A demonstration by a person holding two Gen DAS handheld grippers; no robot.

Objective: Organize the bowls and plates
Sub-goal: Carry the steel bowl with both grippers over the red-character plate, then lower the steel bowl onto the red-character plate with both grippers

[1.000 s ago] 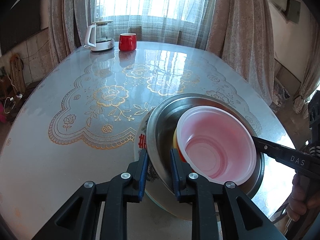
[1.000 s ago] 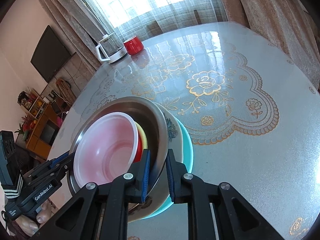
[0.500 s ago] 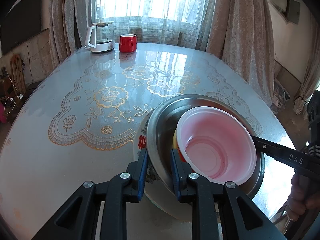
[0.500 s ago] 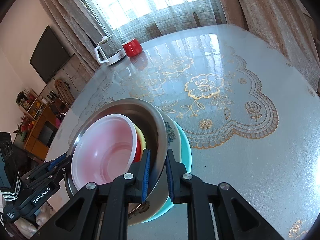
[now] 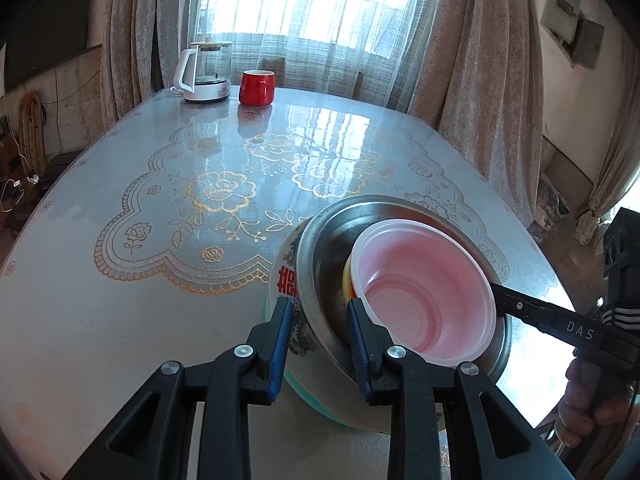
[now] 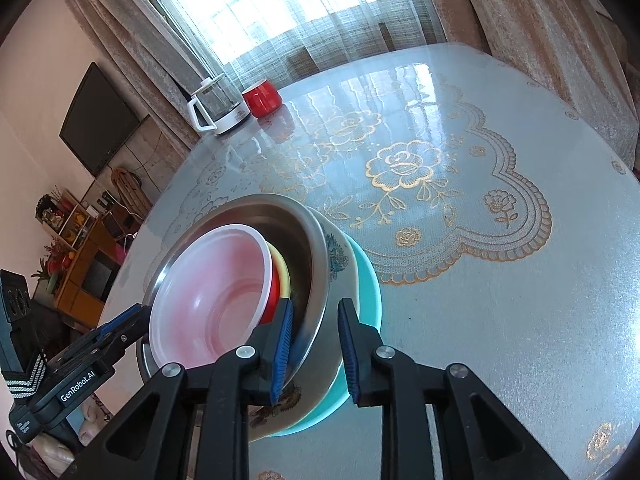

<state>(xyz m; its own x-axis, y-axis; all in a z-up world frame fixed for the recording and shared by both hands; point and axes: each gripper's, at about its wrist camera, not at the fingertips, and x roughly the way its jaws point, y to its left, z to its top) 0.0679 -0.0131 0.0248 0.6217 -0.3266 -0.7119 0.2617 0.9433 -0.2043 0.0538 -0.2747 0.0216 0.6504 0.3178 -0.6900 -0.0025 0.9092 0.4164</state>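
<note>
A stack of dishes sits on the table's near edge: a teal plate (image 6: 368, 280) at the bottom, a white patterned plate (image 5: 286, 280), a steel bowl (image 5: 320, 240), then yellow and red bowls and a pink plastic bowl (image 5: 424, 284) on top. My left gripper (image 5: 318, 336) is open, its jaws either side of the steel bowl's near rim. My right gripper (image 6: 314, 344) is open too, astride the steel bowl's rim (image 6: 316, 248) on the opposite side. The right gripper's finger also shows in the left wrist view (image 5: 532, 312).
A glass kettle (image 5: 204, 70) and a red mug (image 5: 257, 87) stand at the table's far end by the curtained window. The round table (image 5: 120, 280) has a gold floral cover. A TV and shelves stand off to the left (image 6: 96, 128).
Both grippers' jaws have spread apart from the steel bowl's rim, which they pinched before. The stack sits a little lower on the table.
</note>
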